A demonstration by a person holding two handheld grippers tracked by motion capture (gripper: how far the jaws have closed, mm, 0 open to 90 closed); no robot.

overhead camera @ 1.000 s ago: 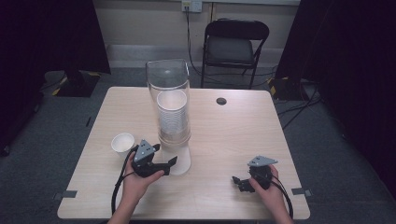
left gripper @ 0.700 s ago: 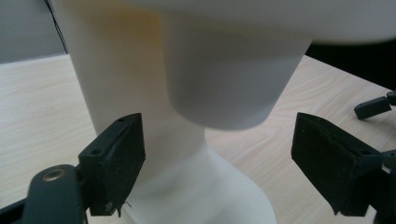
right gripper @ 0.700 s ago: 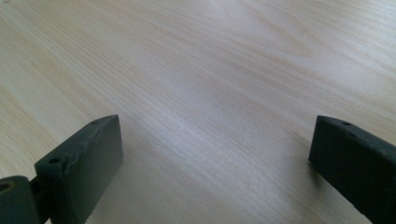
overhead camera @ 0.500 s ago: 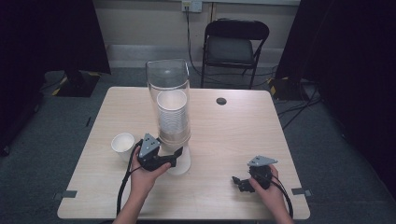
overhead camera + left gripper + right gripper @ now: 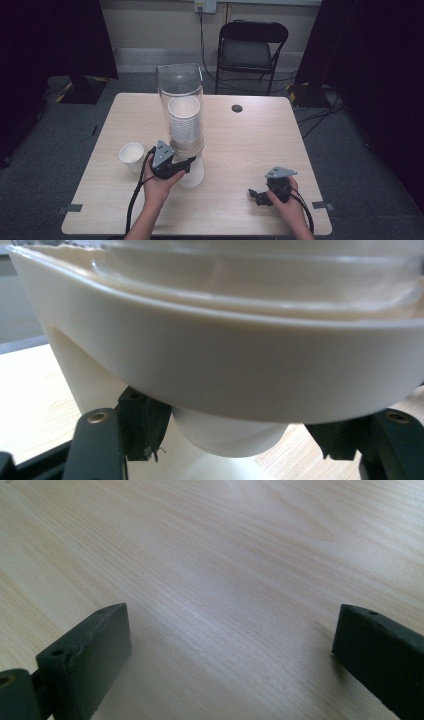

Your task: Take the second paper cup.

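A clear tube dispenser with a stack of paper cups stands mid-table on a white base. My left gripper reaches under it from the left. In the left gripper view the lowest cup's bottom pokes out below the cream collar, between the jaws of my left gripper. The jaws have just been closing on this cup, one pad against its side. A loose paper cup stands left of that hand. My right gripper rests open over bare wood near the front right.
The light wooden table has a black cable hole near its far edge. A black folding chair stands behind the table. Dark curtains hang on both sides.
My left gripper has slid right, under the dispenser, and its jaws have closed in around the lowest cup. The right gripper has stayed where it was.
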